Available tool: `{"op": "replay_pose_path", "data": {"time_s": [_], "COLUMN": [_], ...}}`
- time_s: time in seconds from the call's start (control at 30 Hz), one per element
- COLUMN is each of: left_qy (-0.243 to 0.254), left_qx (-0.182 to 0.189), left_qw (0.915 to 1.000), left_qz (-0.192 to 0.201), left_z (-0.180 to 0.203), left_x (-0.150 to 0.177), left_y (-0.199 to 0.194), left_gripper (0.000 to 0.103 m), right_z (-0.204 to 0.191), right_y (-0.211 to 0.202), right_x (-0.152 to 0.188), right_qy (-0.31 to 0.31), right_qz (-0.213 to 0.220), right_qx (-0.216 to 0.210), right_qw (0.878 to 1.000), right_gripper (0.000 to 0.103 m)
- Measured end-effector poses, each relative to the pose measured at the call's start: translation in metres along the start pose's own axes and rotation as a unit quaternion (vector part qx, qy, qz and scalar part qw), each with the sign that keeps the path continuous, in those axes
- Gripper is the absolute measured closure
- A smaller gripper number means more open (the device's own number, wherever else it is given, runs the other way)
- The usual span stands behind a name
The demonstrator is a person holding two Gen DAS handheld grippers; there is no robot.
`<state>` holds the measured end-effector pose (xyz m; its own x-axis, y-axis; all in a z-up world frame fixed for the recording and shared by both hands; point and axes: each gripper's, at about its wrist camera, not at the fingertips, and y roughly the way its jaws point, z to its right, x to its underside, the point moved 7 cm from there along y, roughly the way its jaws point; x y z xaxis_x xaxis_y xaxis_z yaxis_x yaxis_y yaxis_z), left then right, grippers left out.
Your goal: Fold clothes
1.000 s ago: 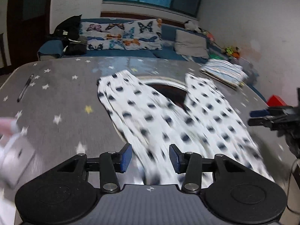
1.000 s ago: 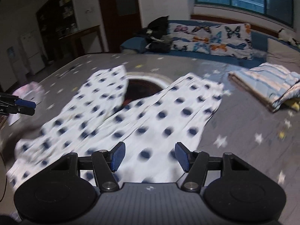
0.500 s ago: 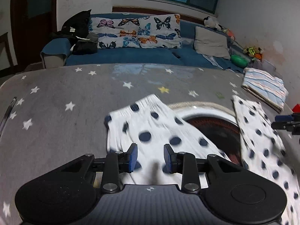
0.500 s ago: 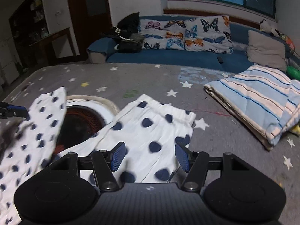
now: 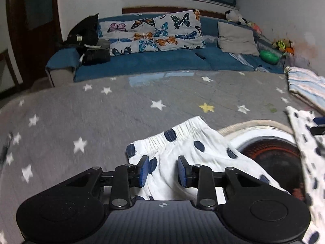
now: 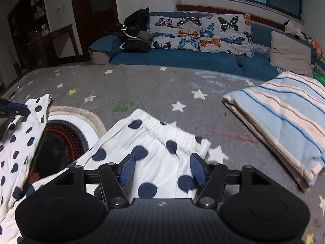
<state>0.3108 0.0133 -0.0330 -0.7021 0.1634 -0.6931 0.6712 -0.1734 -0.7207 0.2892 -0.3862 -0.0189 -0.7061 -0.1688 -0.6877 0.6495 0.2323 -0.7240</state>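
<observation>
The spotted pants [image 6: 158, 154] lie on the gray star blanket [image 5: 101, 118], spread in a V shape. Each long leg runs away from the cameras, and each stretchy, crinkly cuff points toward the blue sofa [image 5: 154, 61] at the back. One leg [image 5: 182, 152] lies under the left gripper [image 5: 162, 170] and the other leg lies under the right gripper [image 6: 161, 171]. Between the legs sits a round heater [image 6: 59, 140] with a dark, ridged middle that glows orange and a pale rope-like rim. The cloth is soft and white with big dark blue dots. The left gripper's blue pads stand a small way apart over the cloth and do not pinch it. The right gripper's pads are spread wider, also over the cloth, with nothing squeezed. A second ago both cameras were farther back and showed almost the whole length of the legs; now they are close to the cuffs, and only the ends show. The left pads have come closer together since then. A folded striped blanket [image 6: 284, 118], light blue and cream, lies flat on the right side of the bed. Butterfly pillows [image 6: 201, 33] lean on the sofa.
</observation>
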Motion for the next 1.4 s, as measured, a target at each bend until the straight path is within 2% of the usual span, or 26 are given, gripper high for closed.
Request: {"op": "replay_pose_path", "data": {"time_s": [0.17, 0.4, 0.5, 0.6, 0.67, 0.87, 1.1, 1.4], "left_qy": [0.012, 0.008, 0.002, 0.005, 0.009, 0.017, 0.024, 0.035], "left_qx": [-0.014, -0.021, -0.025, -0.022, -0.016, -0.004, 0.028, 0.084], "left_qw": [0.9998, 0.9997, 0.9996, 0.9996, 0.9997, 0.9998, 0.9991, 0.9957], "left_qz": [0.006, 0.01, 0.011, 0.017, 0.016, 0.013, 0.018, 0.022], "left_z": [-0.003, -0.002, 0.002, 0.01, 0.016, 0.032, 0.061, 0.096], "left_x": [-0.014, -0.016, -0.016, -0.015, -0.013, -0.002, 0.022, 0.081], "left_y": [0.016, 0.02, 0.014, 0.007, 0.002, -0.018, -0.055, -0.121], "left_gripper": [0.068, 0.059, 0.056, 0.049, 0.048, 0.044, 0.043, 0.043], "right_z": [0.005, 0.005, -0.001, -0.006, -0.006, -0.011, -0.029, -0.069], "right_y": [0.011, 0.013, 0.01, 0.01, 0.013, 0.0, -0.036, -0.08], "right_x": [-0.009, -0.016, -0.016, -0.016, -0.016, -0.016, 0.002, 0.05], "right_qy": [-0.004, -0.02, -0.029, -0.036, -0.036, -0.05, -0.072, -0.113], "right_qz": [0.001, 0.005, 0.007, 0.004, 0.0, -0.002, -0.005, -0.019], "right_qx": [0.008, 0.018, 0.011, 0.007, 0.01, 0.015, -0.001, -0.038], "right_qw": [1.0, 1.0, 0.999, 0.999, 0.999, 0.999, 0.997, 0.993], "right_gripper": [0.041, 0.04, 0.039, 0.039, 0.033, 0.033, 0.031, 0.03]}}
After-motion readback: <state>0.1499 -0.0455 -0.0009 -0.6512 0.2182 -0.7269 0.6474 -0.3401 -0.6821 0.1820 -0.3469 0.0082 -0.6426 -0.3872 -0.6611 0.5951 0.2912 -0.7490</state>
